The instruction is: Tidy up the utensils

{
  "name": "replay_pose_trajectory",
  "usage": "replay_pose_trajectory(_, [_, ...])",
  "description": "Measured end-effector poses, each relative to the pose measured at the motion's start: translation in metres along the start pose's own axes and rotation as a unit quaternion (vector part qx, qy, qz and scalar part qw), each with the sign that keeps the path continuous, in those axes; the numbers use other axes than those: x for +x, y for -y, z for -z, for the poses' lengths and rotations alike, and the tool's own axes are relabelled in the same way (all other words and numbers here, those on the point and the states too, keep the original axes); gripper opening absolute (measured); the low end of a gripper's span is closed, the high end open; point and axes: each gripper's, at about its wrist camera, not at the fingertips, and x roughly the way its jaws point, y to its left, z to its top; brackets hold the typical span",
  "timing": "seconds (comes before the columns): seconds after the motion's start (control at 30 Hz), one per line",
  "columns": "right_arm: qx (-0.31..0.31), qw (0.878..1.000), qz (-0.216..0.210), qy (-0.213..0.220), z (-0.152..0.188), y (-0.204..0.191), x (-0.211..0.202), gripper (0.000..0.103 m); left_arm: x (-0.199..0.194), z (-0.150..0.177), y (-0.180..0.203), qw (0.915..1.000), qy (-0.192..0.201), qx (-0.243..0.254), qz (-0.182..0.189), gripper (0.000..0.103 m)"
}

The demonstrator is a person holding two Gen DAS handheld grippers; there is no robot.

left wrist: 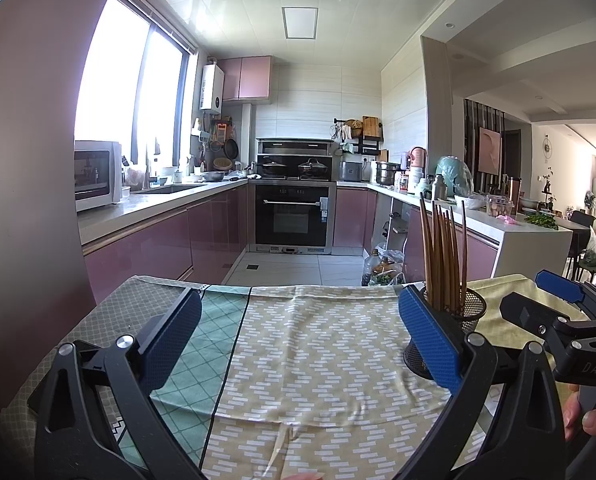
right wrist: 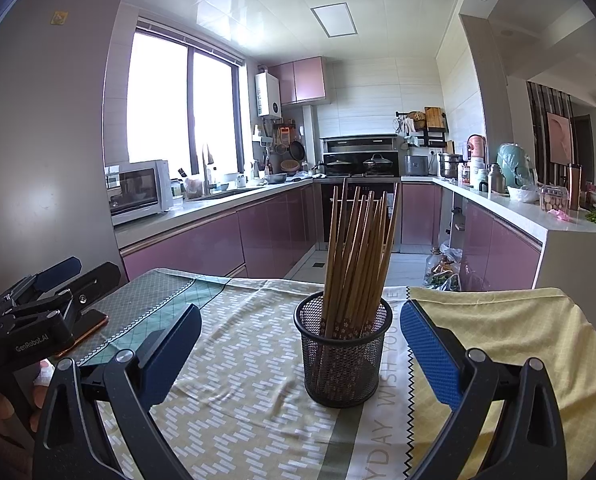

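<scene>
A black mesh cup (right wrist: 342, 354) stands upright on the cloth-covered table (right wrist: 253, 408), holding several wooden chopsticks (right wrist: 358, 256) that lean to the right. My right gripper (right wrist: 300, 346) is open and empty, its blue pads either side of the cup, a little short of it. In the left wrist view the cup (left wrist: 468, 316) and chopsticks (left wrist: 444, 256) show behind the right pad. My left gripper (left wrist: 300, 338) is open and empty over bare cloth (left wrist: 310, 344), left of the cup. The right gripper (left wrist: 558, 304) shows at the right edge; the left gripper (right wrist: 53, 284) shows at the left edge of the right wrist view.
A phone with an orange edge (right wrist: 85, 330) lies on the table's left side under the left gripper. The table's far edge (left wrist: 298, 287) drops to the kitchen floor. Pink cabinets, an oven (left wrist: 291, 216) and cluttered counters stand beyond. A grey wall (left wrist: 25, 160) is close on the left.
</scene>
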Motion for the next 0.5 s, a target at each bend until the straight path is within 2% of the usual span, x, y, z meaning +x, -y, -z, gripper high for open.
replay_pose_trajectory(0.5, [0.000,1.000,0.000,0.000,-0.0002,0.0003,-0.0001,0.096,0.0003,-0.0003,0.0010,1.0000,0.000,0.000,0.000,0.097])
